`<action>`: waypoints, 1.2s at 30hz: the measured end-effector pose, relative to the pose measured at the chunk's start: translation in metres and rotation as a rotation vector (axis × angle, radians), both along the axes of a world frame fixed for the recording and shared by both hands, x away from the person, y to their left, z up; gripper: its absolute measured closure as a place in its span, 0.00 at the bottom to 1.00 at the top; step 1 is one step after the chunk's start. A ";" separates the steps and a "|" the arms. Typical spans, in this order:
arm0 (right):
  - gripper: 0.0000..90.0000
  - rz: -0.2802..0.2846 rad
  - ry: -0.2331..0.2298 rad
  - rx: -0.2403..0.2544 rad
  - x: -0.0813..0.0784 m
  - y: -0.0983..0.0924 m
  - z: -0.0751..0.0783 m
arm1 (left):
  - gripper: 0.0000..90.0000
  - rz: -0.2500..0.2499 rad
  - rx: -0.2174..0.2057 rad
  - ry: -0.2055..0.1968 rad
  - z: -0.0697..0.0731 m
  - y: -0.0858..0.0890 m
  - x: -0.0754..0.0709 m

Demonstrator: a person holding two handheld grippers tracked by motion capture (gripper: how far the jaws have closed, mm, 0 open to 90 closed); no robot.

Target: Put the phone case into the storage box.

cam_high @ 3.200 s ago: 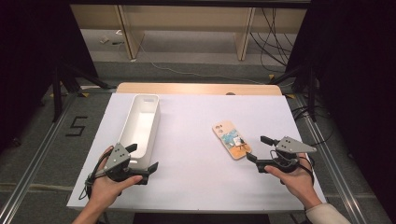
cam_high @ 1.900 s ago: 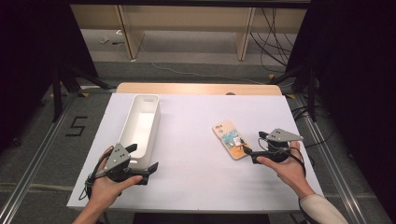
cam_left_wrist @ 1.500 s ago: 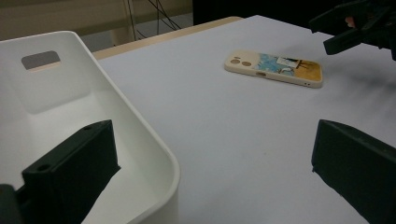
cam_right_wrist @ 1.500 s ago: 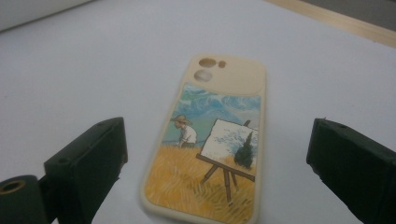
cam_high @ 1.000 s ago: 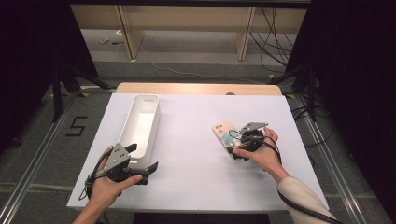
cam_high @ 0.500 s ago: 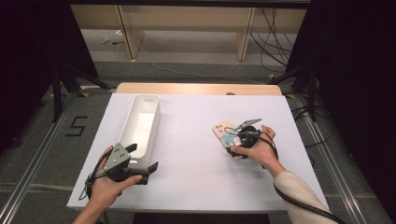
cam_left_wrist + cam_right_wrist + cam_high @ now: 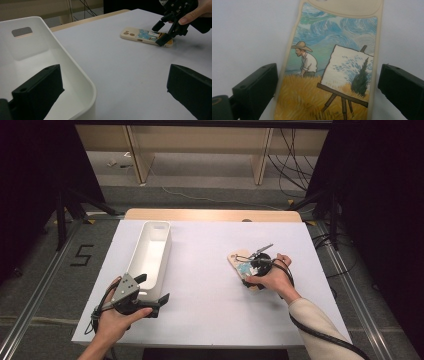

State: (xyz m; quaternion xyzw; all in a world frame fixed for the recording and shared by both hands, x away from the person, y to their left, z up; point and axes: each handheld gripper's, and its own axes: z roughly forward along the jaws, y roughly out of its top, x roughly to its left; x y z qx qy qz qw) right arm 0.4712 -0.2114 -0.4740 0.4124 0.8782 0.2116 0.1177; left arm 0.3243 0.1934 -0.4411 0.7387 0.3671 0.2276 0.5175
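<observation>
Right gripper [image 7: 248, 265] moved in from table edge, now down over phone case [image 7: 243, 269], jaws spread either side of it, not pinching yet. Looks like grab coming. Left gripper [image 7: 152, 290] hasn't budged, spread wide, empty, beside bin [image 7: 150, 251]. Count: one phone case, mid-right on table [image 7: 205, 285]; one bin; two grippers.

- Left gripper [image 7: 150, 296]: black body, topped by a grey three-cornered plate with small dark screws; a black cable trails from it.
- Right gripper [image 7: 250, 265]: black, blocky jaws with small screw holes; black cable.
- Right arm wears a beige sleeve [image 7: 320, 327].
</observation>
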 end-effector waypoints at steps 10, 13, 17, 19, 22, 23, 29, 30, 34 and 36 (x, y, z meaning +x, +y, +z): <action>0.04 -0.007 0.073 -0.031 0.006 0.003 0.000 | 0.00 0.000 0.001 -0.001 0.000 0.000 0.000; 0.04 -0.006 0.086 -0.041 0.008 0.004 0.001 | 0.00 -0.001 0.002 -0.001 0.000 0.000 0.000; 0.04 -0.017 0.105 -0.048 0.010 0.005 0.002 | 0.00 0.000 0.002 -0.001 0.000 0.000 0.000; 0.04 -0.016 0.115 -0.054 0.011 0.006 0.002 | 0.00 -0.001 0.002 -0.001 0.000 0.000 0.000; 0.05 -0.021 0.126 -0.066 0.013 0.007 0.003 | 0.00 0.000 0.003 -0.002 0.000 0.000 0.000; 0.05 -0.021 0.129 -0.071 0.014 0.007 0.003 | 0.00 0.000 0.002 -0.002 0.000 0.000 0.000; 0.06 -0.031 0.137 -0.079 0.015 0.009 0.004 | 0.00 -0.001 0.003 -0.002 0.000 0.000 0.000; 0.07 -0.032 0.138 -0.081 0.015 0.009 0.004 | 0.00 -0.002 0.003 -0.002 0.000 0.000 0.000; 0.07 -0.042 0.142 -0.086 0.015 0.010 0.005 | 0.00 -0.002 0.004 -0.002 0.000 0.000 0.000; 0.07 -0.045 0.142 -0.087 0.014 0.010 0.005 | 0.00 -0.002 0.005 -0.002 0.000 0.000 0.000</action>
